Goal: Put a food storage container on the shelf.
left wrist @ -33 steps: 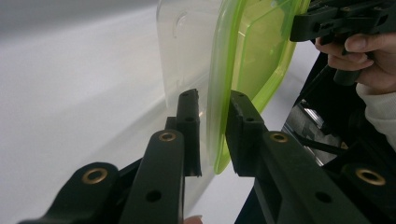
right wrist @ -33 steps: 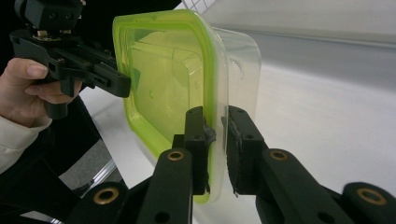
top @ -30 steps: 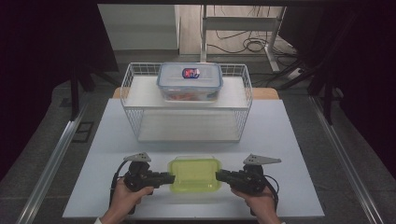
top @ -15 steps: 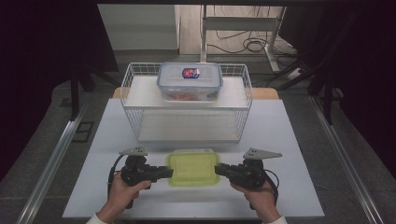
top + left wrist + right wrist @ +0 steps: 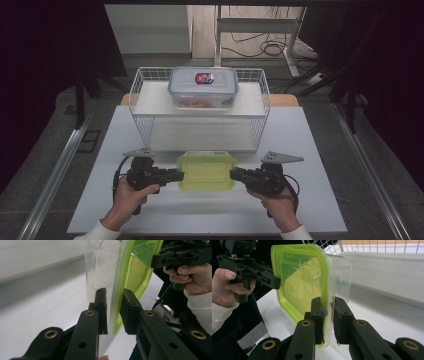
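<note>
2 claws (image 5: 176, 176) (image 5: 233, 174) on green-lidded container (image 5: 206, 172)

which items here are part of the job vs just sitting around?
In the job:
- green-lidded container, gripped at both ends
- left gripper, shut on its rim
- right gripper, shut on the opposite rim
- white table beneath it

Just there:
- wire basket, behind
- blue-lidded container on the basket's upper shelf
- cables on the floor beyond
</note>
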